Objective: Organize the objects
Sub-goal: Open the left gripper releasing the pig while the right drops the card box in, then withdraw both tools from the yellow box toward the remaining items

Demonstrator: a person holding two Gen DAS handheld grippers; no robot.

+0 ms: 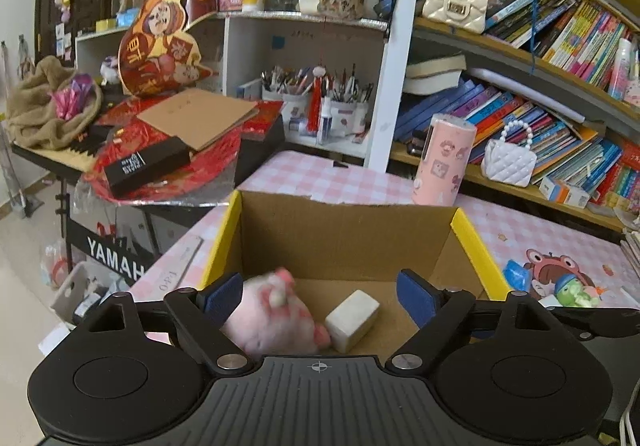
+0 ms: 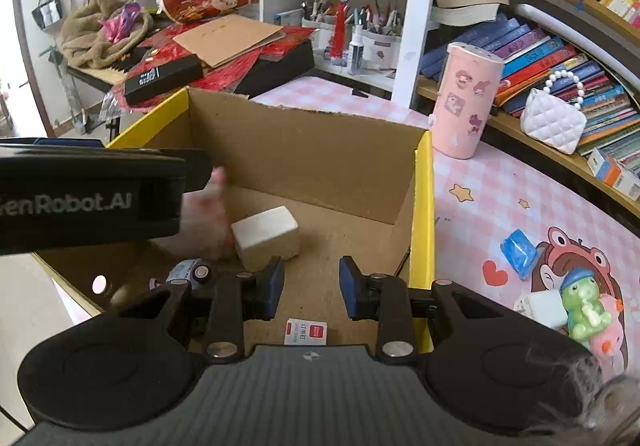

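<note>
Hovering over the open cardboard box (image 1: 344, 242), the left claw (image 1: 320, 296) stands wide, its blue pads apart, with a blurred pink plush toy (image 1: 272, 310) lying on the box floor just beside its left pad; whether pad and toy touch I cannot tell. In the left wrist view a white block (image 1: 352, 320) lies at 3 o'clock of the plush, touching or nearly so, its long axis running from 7 to 1 o'clock. The right claw (image 2: 311, 286) is narrow and grips nothing, poised above bare cardboard inside the box. In its view the white block (image 2: 266, 238) sits at 11 o'clock of the claw, long axis running 8 to 2 o'clock. A small white-and-red packet (image 2: 306, 332) with print too small to read lies flat at 6 o'clock. The left device's side reads "enRobot.AI". Beyond the box, on the pink checked counter (image 2: 480, 174), a pink tumbler (image 2: 466, 100) stands upright at 1 o'clock. A keyboard stand at 9 o'clock in the left view reads "YAMAH".
</note>
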